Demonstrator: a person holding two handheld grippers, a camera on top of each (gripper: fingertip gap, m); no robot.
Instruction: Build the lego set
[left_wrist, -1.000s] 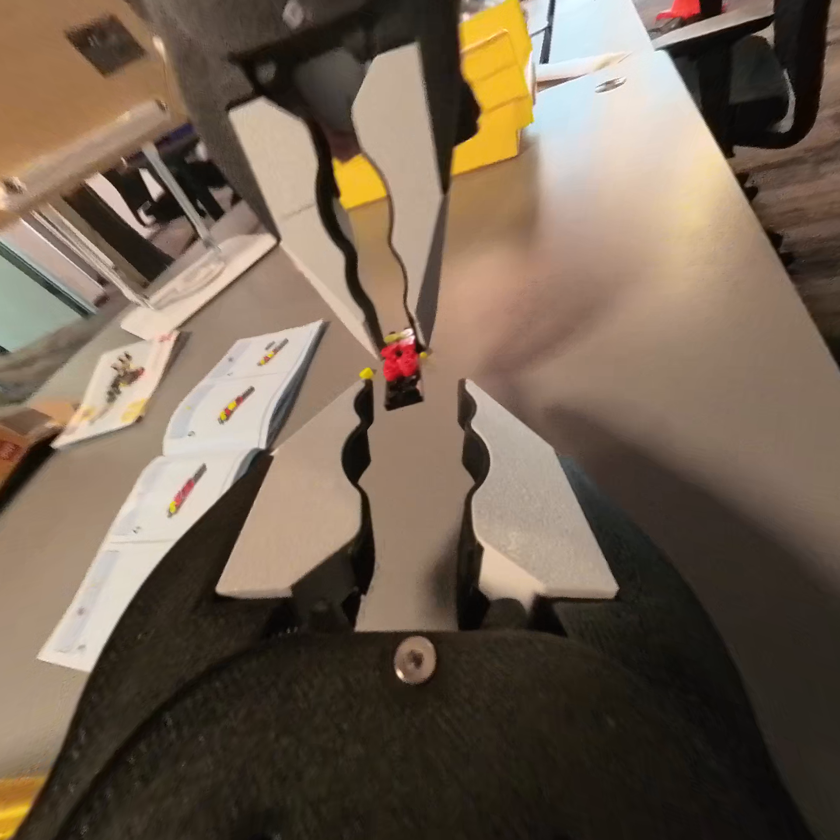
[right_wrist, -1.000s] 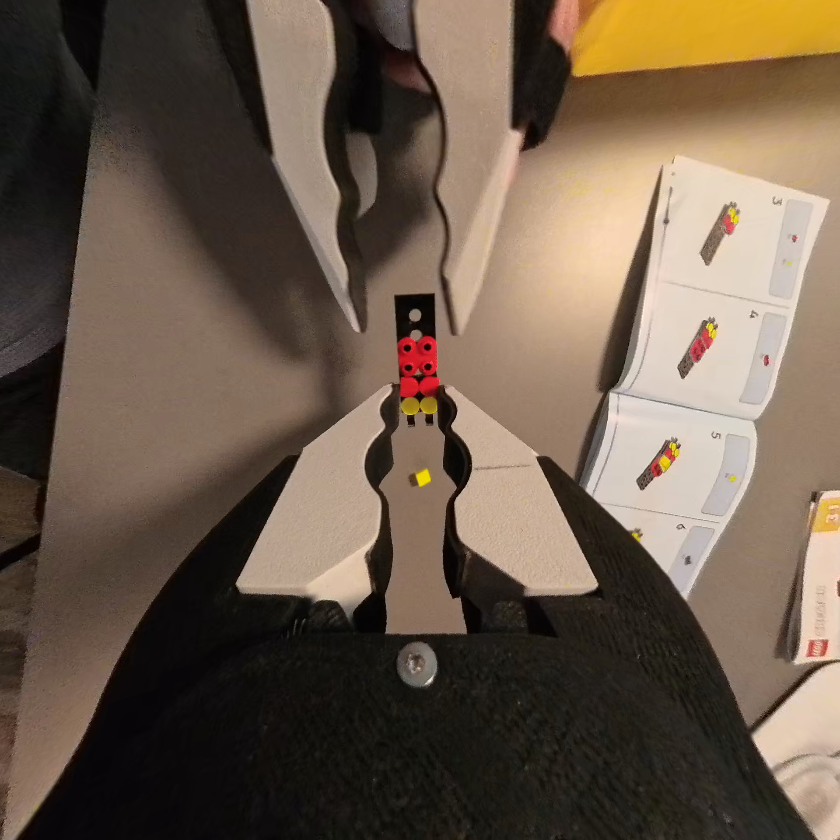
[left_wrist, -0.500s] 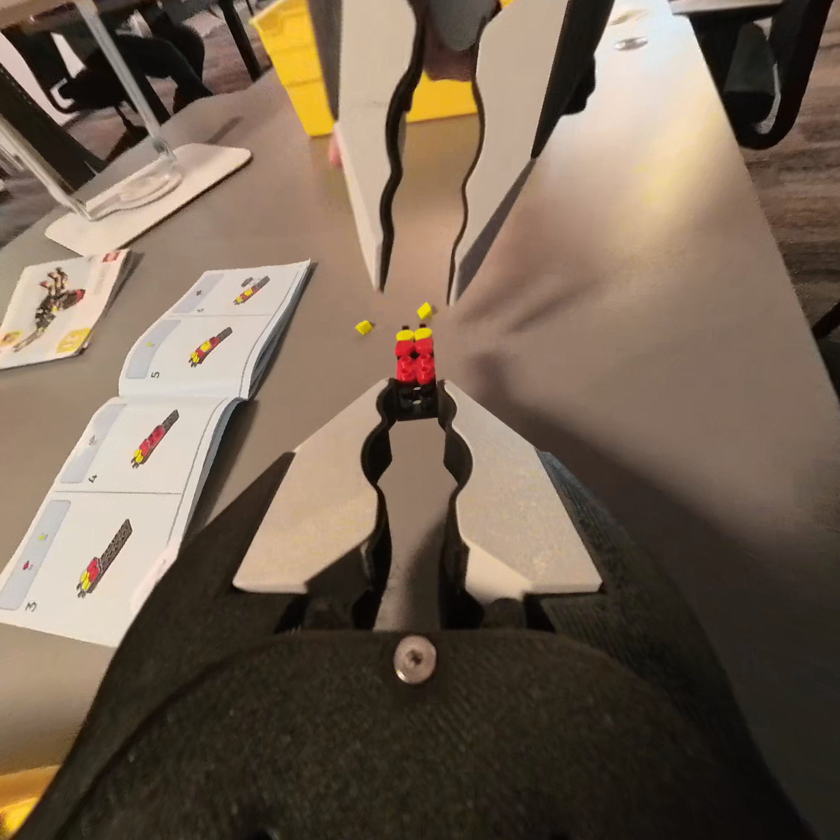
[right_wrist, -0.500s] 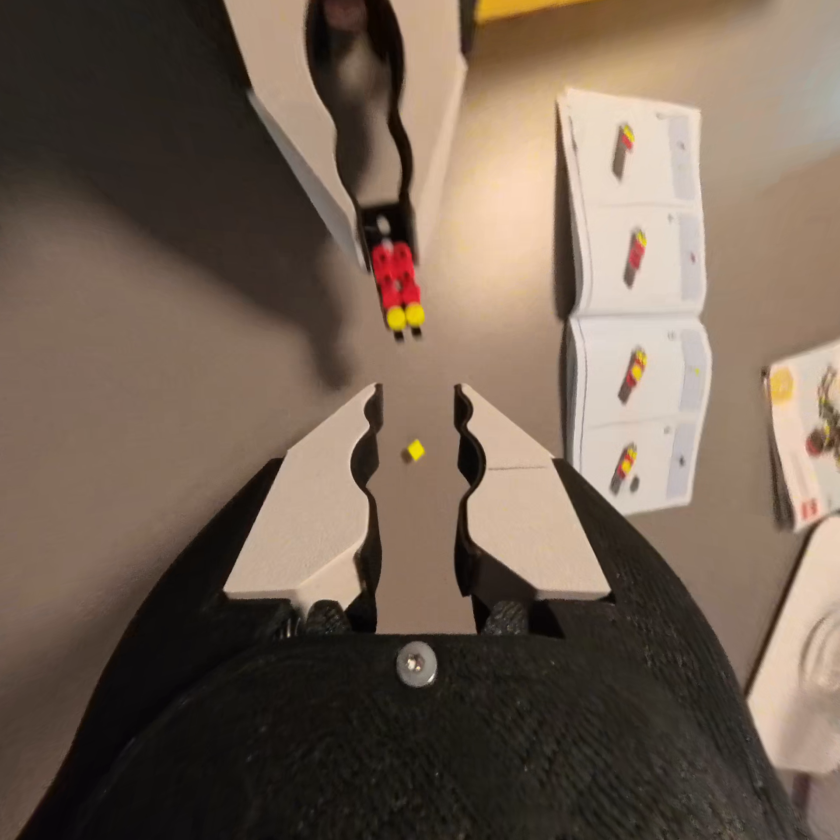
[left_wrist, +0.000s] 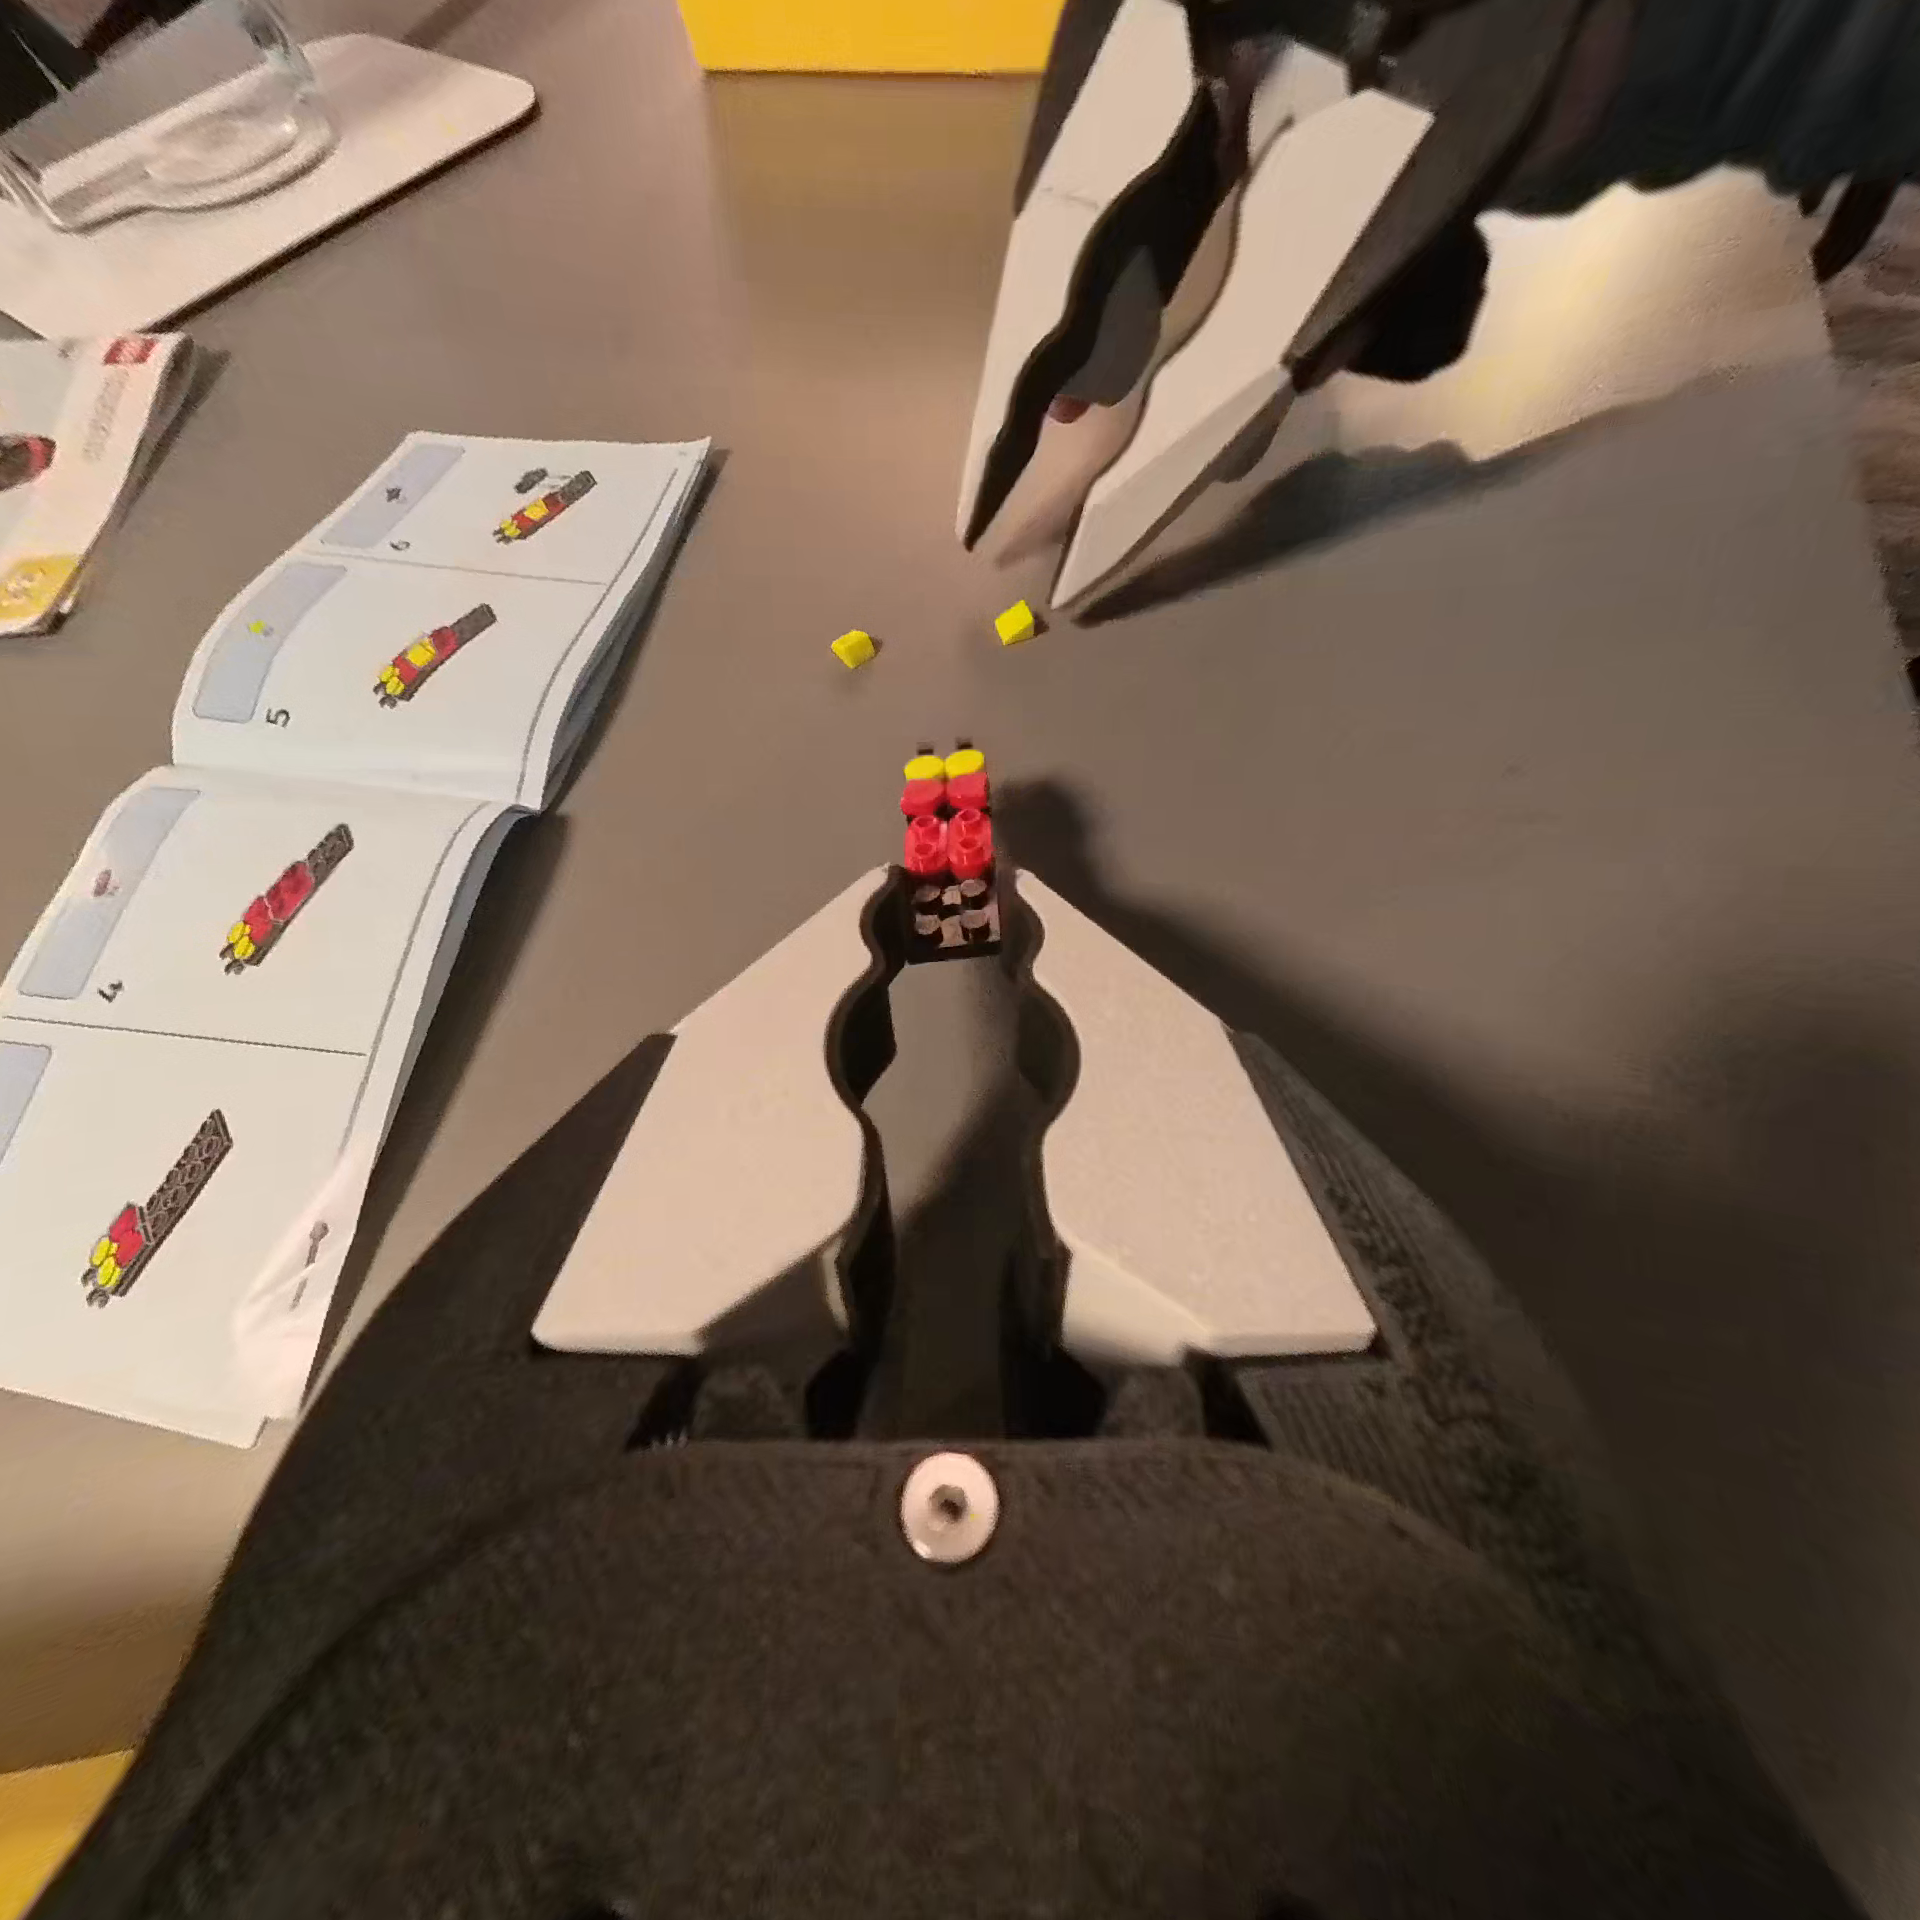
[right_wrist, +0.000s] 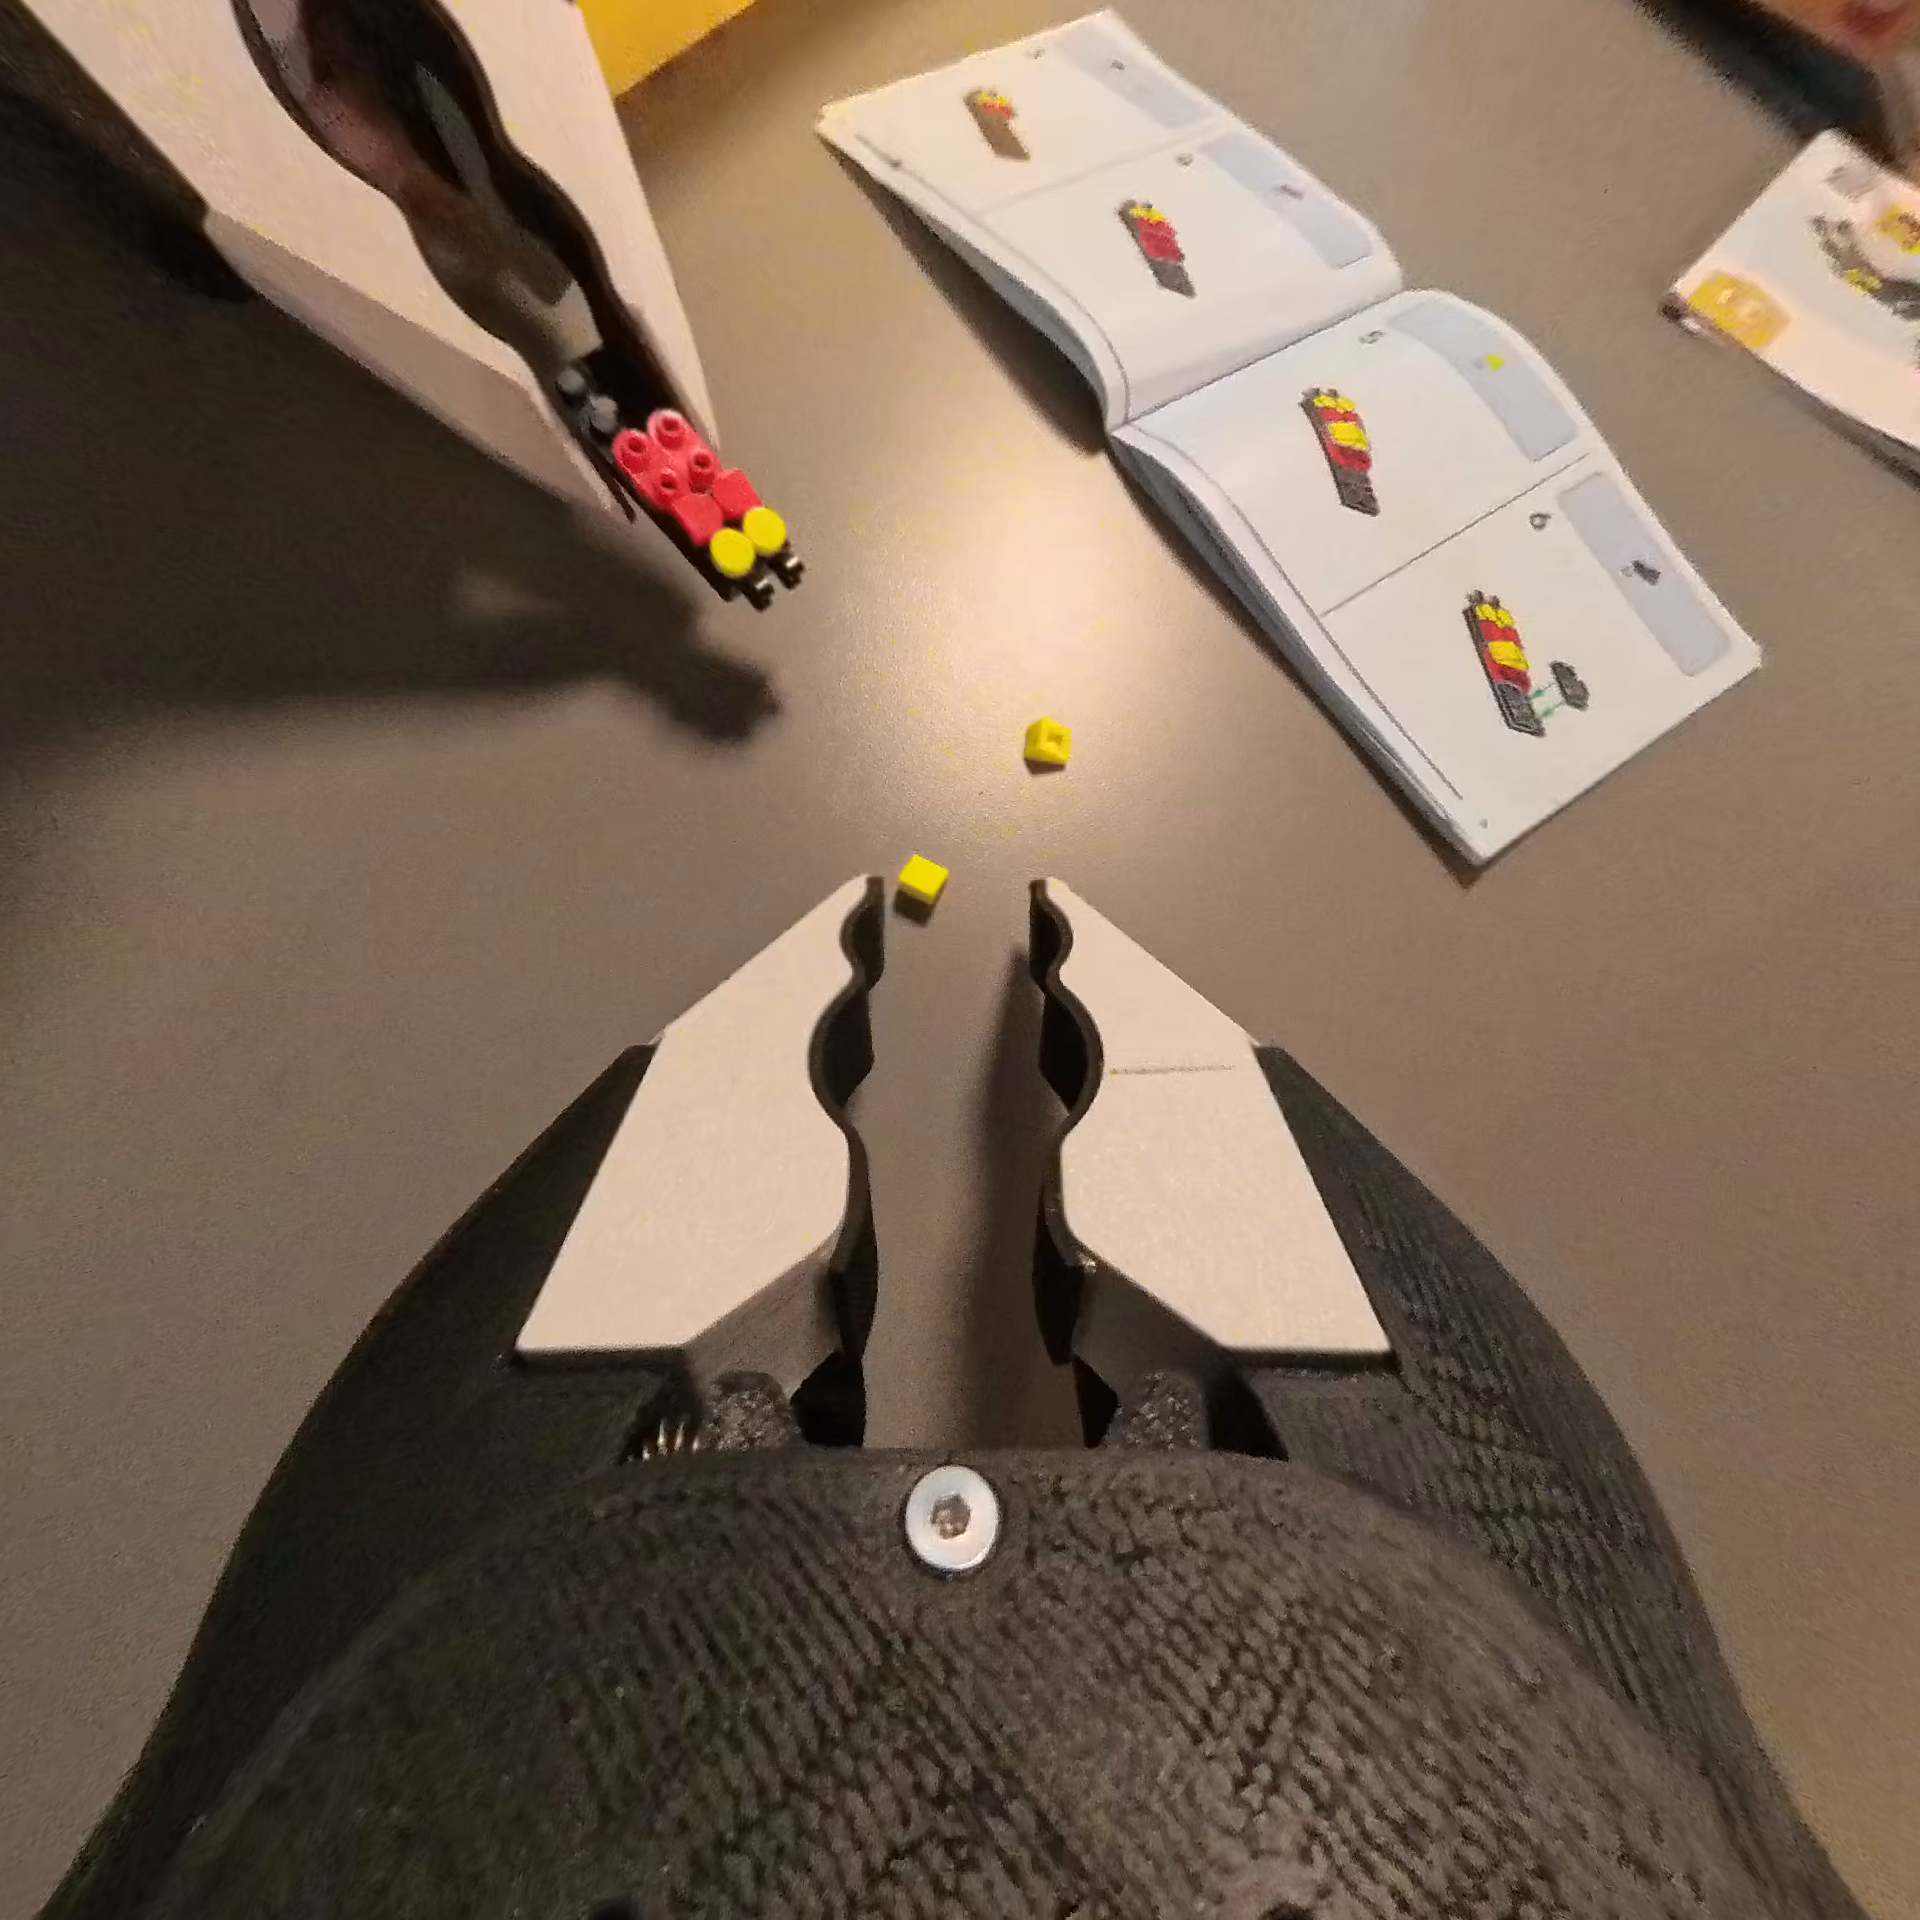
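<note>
currently the left hand-held gripper (left_wrist: 951, 909) is clenched on the dark rear end of the lego build (left_wrist: 948, 831), a black plate carrying red bricks and two round yellow studs at its far tip. the build juts forward out of the fingertips and is held clear above the surface (left_wrist: 1455, 831); its shadow falls on the surface just beside it. how much of the plate sits between the jaws is hidden by the fingers.

further right, the right hand-held gripper (right_wrist: 956, 883) is released, its jaws parted with a clear gap and nothing between them. its tips are low over the surface, and a small yellow piece (right_wrist: 922, 878) lies just ahead of its left fingertip; whether they touch is hard to tell. a second yellow piece (right_wrist: 1047, 744) lies a little beyond, apart from both grippers.

an open instruction booklet (left_wrist: 416, 727) lies flat on the left side of the surface in the left wrist view, with another leaflet (left_wrist: 73, 468) past it, cut off by the edge. a pale mat (left_wrist: 312, 187) bearing a clear glass object (left_wrist: 177, 135) sits at the far left corner, and a yellow bin (left_wrist: 862, 36) is cropped along the top. both pictures are slightly blurred.
</note>
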